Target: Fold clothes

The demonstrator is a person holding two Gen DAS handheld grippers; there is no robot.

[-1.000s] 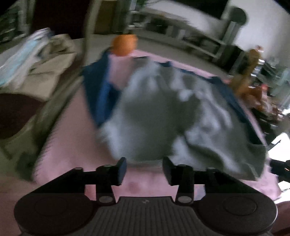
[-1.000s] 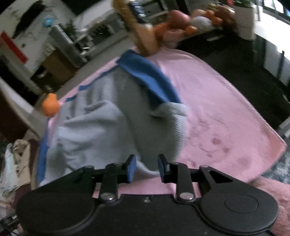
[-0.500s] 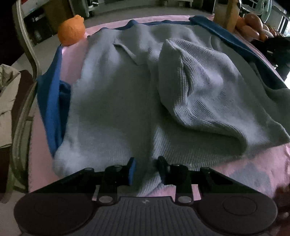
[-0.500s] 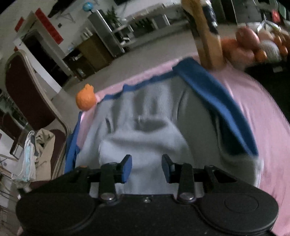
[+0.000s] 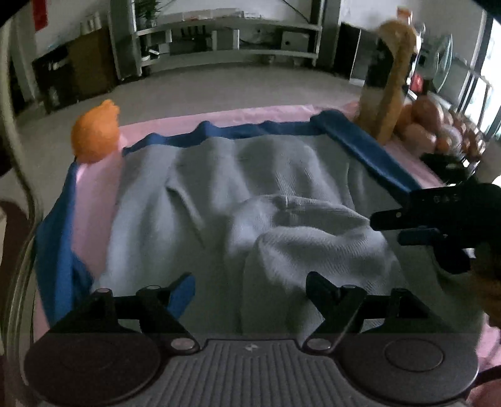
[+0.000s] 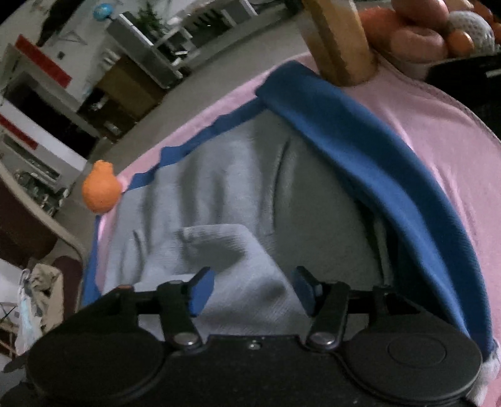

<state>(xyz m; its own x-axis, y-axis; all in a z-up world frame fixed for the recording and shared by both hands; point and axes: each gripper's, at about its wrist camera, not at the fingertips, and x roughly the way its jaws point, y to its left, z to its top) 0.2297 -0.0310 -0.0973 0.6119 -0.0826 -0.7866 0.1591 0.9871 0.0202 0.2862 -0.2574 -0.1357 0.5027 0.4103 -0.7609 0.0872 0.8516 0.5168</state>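
Observation:
A grey knit sweater [image 5: 219,200] [image 6: 238,200] lies spread on a blue cloth [image 5: 363,147] [image 6: 360,144] over a pink table cover [image 5: 94,194] [image 6: 444,131]. One part of it, a sleeve or a flap, is folded over the middle of the body [image 5: 300,225] [image 6: 225,244]. My left gripper [image 5: 249,281] hovers open above the sweater's near edge, holding nothing. My right gripper [image 6: 250,281] is open too, its blue pads just above the folded part. In the left wrist view the right gripper [image 5: 419,225] shows at the right, over the sweater's right side.
An orange plush toy [image 5: 95,134] [image 6: 101,191] sits at the far left corner of the table. A tan wooden stand [image 5: 388,81] [image 6: 341,40] and a pile of fruit-like things [image 5: 432,122] [image 6: 438,28] stand at the far right. A chair with clothes [image 6: 40,281] is at the left.
Both grippers have opened wider and let go of the sweater. The folded part now rests on the sweater's middle. The left gripper pulled back and rose.

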